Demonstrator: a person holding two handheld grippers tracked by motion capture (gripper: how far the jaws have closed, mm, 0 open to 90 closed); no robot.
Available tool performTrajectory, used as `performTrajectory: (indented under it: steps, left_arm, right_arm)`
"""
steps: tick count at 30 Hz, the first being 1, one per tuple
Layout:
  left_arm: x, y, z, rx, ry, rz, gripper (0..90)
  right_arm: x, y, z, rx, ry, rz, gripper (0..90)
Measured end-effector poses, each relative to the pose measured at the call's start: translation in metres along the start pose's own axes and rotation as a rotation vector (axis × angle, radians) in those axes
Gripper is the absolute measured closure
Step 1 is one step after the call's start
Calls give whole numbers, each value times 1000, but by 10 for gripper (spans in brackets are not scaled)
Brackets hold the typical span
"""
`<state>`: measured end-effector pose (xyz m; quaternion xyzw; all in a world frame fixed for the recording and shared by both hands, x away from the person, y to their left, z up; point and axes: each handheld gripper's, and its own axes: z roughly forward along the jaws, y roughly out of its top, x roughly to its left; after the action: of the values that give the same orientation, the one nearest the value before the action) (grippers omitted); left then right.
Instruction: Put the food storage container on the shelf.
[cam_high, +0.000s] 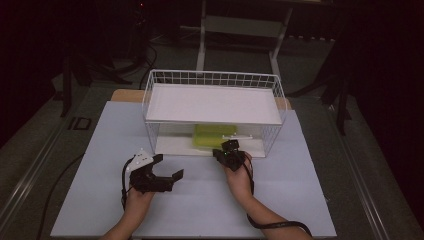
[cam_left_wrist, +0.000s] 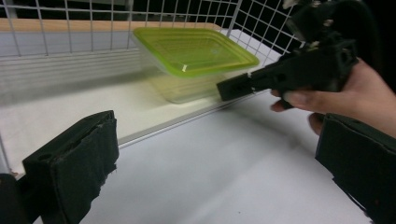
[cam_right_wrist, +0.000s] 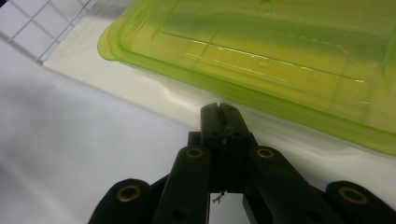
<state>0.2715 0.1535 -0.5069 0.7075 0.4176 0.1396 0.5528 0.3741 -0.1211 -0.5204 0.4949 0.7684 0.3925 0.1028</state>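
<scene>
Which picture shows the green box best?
The left gripper view: the green box appears whole there, lid and clear body, on the bottom shelf inside the wire basket. The right gripper view shows just part of its lid up close. In the high view it is small and half hidden under the top shelf.

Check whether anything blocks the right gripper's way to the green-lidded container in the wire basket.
Nothing visible does. The right gripper, jaws shut, points at the container through the wire basket's open front, with bare white shelf between them. The left gripper hangs open, off to the side.
</scene>
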Motion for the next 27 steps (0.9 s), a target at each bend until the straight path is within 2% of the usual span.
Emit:
performTrajectory:
  steps: [2, 9, 12, 13, 14, 19, 22, 23, 24, 27]
  left_arm:
    - [0, -1, 0, -3, -5, -2, 2]
    - [0, -2, -1, -3, -10, -3, 2]
    - [0, -2, -1, -2, -9, -5, 2]
    - [0, -2, -1, 1, -9, -6, 2]
    - [1, -2, -1, -1, -12, -9, 2]
    - [1, -2, -1, 4, -10, -10, 2]
    - [0, -3, -1, 6, -6, -4, 2]
    - [0, -2, 0, 10, 0, 9, 2]
    - [0, -2, 0, 11, 1, 20, 2]
    - [0, -2, 0, -2, -14, 40, 2]
  right_arm:
    - [-2, 3, 4, -8, -7, -9, 895]
    - [-9, 13, 13, -22, -24, 1, 885]
    - [-9, 16, 15, -13, -41, 33, 887]
    - [-10, 17, 15, -11, -52, 31, 887]
    - [-12, 18, 17, -25, -41, 15, 887]
    - [-16, 22, 20, -31, -44, 15, 886]
    - [-16, 23, 22, -28, -33, 24, 886]
    - [-14, 22, 23, -24, -44, 3, 866]
    - [-14, 22, 23, -25, -47, 7, 865]
    - [-9, 19, 19, -21, -46, 3, 841]
